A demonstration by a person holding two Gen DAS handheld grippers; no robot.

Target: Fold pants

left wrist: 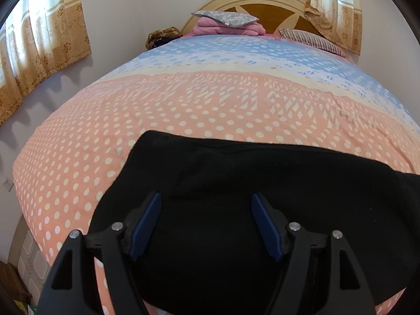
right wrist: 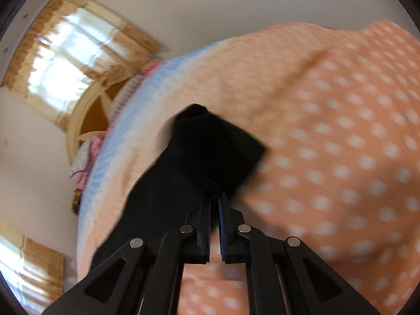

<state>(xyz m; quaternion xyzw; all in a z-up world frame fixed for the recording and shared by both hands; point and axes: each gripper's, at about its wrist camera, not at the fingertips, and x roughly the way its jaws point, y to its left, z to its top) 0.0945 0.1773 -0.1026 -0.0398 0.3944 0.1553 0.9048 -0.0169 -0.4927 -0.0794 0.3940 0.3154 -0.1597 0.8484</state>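
blur: my right wrist view smears the bed cover and curtains | hidden: black pants run under my left claw, bottom edge cuts them | right claw: pant cloth covers its tips | small: bundle by the headboard, can't identify

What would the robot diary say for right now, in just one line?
step: folding black pants on bed | left gripper: open above pants | right gripper: shut on pants
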